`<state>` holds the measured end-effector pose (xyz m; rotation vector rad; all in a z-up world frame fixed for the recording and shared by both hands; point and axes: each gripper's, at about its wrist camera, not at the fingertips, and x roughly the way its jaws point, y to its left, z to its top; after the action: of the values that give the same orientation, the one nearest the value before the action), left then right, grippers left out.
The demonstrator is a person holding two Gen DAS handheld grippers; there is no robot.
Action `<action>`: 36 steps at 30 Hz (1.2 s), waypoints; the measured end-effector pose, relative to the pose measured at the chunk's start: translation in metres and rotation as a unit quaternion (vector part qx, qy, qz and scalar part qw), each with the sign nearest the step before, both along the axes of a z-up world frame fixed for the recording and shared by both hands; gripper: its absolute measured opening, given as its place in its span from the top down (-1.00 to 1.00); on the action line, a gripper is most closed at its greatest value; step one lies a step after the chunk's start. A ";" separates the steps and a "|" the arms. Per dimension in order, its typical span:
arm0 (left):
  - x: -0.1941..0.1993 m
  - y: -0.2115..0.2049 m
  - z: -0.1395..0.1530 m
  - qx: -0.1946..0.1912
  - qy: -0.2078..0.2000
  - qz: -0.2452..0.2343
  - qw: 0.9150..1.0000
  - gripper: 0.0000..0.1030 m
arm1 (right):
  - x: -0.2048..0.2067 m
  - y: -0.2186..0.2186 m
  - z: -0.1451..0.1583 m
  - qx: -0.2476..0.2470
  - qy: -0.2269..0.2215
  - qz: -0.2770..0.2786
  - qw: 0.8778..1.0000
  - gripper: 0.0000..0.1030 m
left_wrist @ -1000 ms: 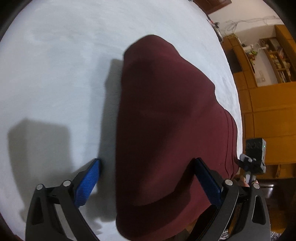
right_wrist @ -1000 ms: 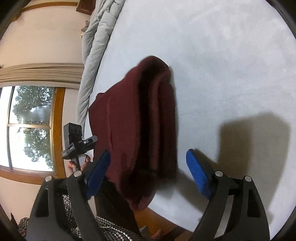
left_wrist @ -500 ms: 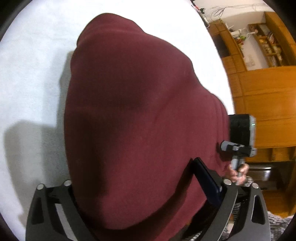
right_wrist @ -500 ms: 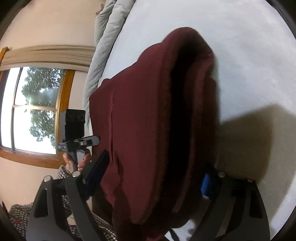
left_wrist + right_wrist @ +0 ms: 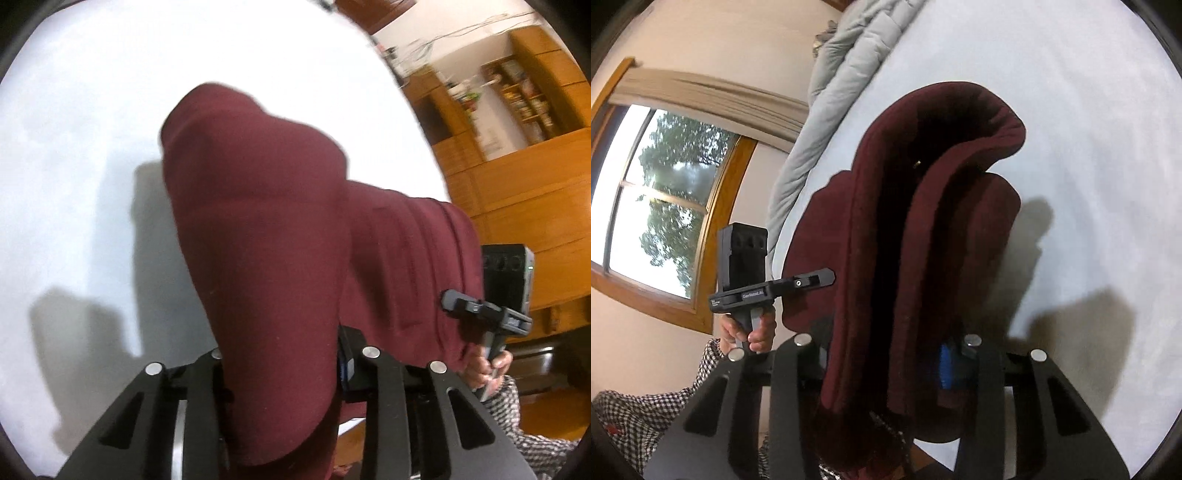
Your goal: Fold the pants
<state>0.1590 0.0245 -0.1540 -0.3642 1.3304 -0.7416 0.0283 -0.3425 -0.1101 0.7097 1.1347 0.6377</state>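
While both claws clamp the maroon pants, folded layers hang over the bed

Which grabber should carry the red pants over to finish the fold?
Probably both together, neither alone. The left gripper and the right gripper each look shut on the near end of the maroon pants, one at each side.
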 end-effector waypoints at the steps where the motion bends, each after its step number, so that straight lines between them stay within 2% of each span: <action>1: 0.002 -0.001 0.003 -0.006 -0.004 0.000 1.000 0.39 | 0.005 -0.003 0.011 -0.006 -0.013 -0.002 1.000 0.25; 6: 0.035 -0.012 0.023 -0.044 -0.030 0.020 0.998 0.39 | 0.042 -0.026 0.047 -0.031 -0.050 -0.016 0.998 0.25; 10: 0.077 -0.028 0.031 -0.039 -0.060 0.028 0.997 0.39 | 0.095 -0.046 0.054 -0.053 -0.060 -0.025 0.996 0.25; 13: 0.110 -0.046 0.017 -0.023 -0.054 0.038 0.998 0.38 | 0.129 -0.056 0.037 -0.054 -0.039 -0.039 0.997 0.25; 18: 0.139 -0.051 -0.029 0.031 -0.023 0.044 0.998 0.34 | 0.167 -0.063 -0.028 -0.091 0.028 -0.057 0.994 0.18; 20: 0.142 -0.048 -0.043 0.039 -0.023 0.048 0.998 0.18 | 0.163 -0.067 -0.046 -0.097 0.039 -0.073 0.992 0.07; 22: 0.144 -0.035 -0.052 0.027 -0.008 0.053 0.998 0.10 | 0.156 -0.073 -0.056 -0.075 0.044 -0.088 0.992 -0.04; 24: 0.140 -0.030 -0.053 0.047 -0.023 0.043 0.998 -0.08 | 0.149 -0.075 -0.058 -0.083 0.041 -0.090 0.992 -0.34; 25: 0.137 -0.031 -0.051 0.060 -0.030 0.041 0.997 -0.28 | 0.142 -0.074 -0.058 -0.092 0.039 -0.091 0.991 -0.35; 26: 0.133 -0.027 -0.048 0.075 -0.037 0.043 0.996 -0.39 | 0.138 -0.076 -0.053 -0.095 0.038 -0.090 0.991 -0.35; 28: 0.129 -0.033 -0.039 0.095 -0.045 0.052 0.993 -0.48 | 0.125 -0.085 -0.043 -0.107 0.032 -0.098 0.989 -0.35; 30: 0.120 -0.021 -0.022 0.119 -0.060 0.080 0.988 -0.50 | 0.118 -0.092 -0.030 -0.131 0.016 -0.103 0.986 -0.35; 33: 0.093 -0.009 0.020 0.135 -0.126 0.107 0.977 -0.52 | 0.102 -0.082 0.012 -0.188 -0.032 -0.110 0.975 -0.35; 34: 0.086 -0.010 0.031 0.132 -0.145 0.110 0.974 -0.64 | 0.098 -0.078 0.024 -0.207 -0.047 -0.115 0.970 -0.38; 35: 0.076 -0.012 0.042 0.122 -0.161 0.108 0.973 -0.75 | 0.094 -0.071 0.038 -0.218 -0.069 -0.123 0.966 -0.51; 36: 0.067 -0.016 0.049 0.123 -0.171 0.104 0.972 -0.76 | 0.090 -0.067 0.046 -0.227 -0.079 -0.130 0.962 -0.55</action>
<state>0.2261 0.0082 -0.1046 -0.1640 1.0229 -0.4331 0.1179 -0.4091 -0.0646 0.3941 0.9710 0.1938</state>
